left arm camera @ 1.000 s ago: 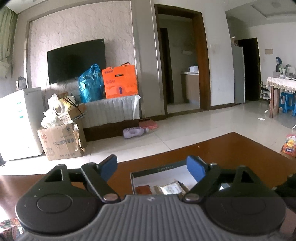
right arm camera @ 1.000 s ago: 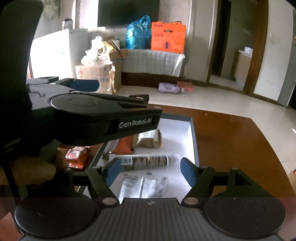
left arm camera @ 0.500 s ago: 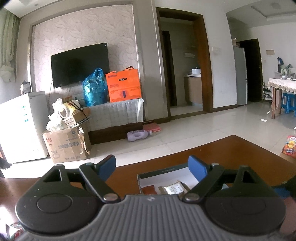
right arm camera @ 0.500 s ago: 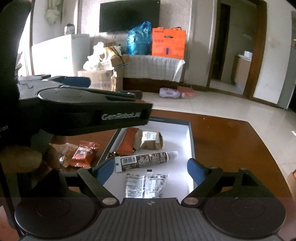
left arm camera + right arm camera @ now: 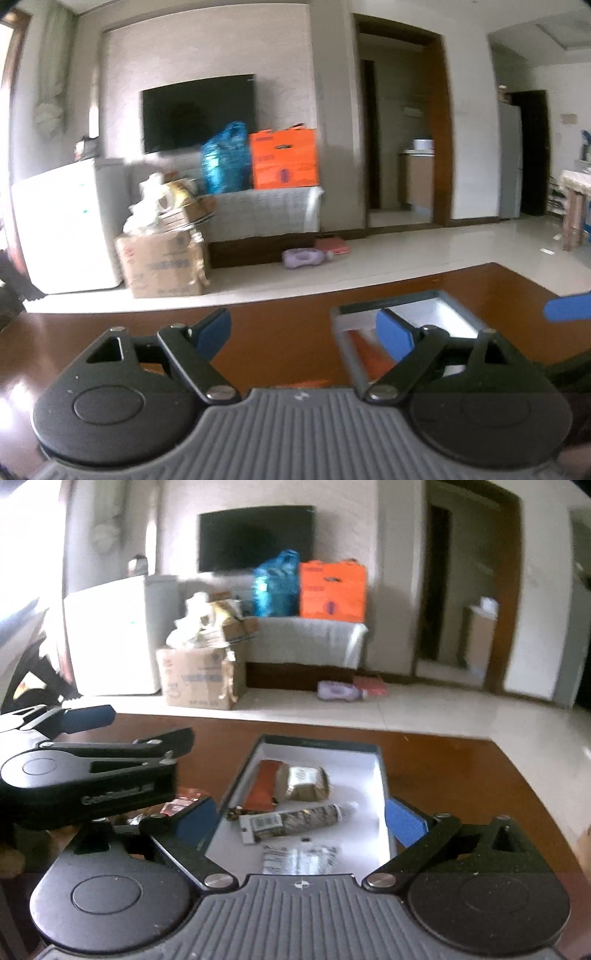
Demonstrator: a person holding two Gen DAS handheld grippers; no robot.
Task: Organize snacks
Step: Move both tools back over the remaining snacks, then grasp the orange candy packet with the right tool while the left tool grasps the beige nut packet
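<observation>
1. Right gripper hangs over the near end of the box, jaws spread wide with nothing between them
2. Left gripper is wide too and empty, off to the left of the box over bare table; the left view is smeared
3. In the box: an orange pack and a tan pack touching side by side at the far end, a long tube lying crosswise in the middle, a clear sachet nearest the camera
4. Outside, just left of the box, a red pack sits on the table, half hidden under the left gripper; I judge that's the one waiting to go in
5. These all look light and soft, crinkly film that will likely slide between pads
6. Best hold on the red pack, I'd say: across its short width, near the middle, so it doesn't droop
7. The tube seems stiffer; pinch its body, not the flat crimped end
8. The sachet lies flat, so it may be hard to get under
</observation>
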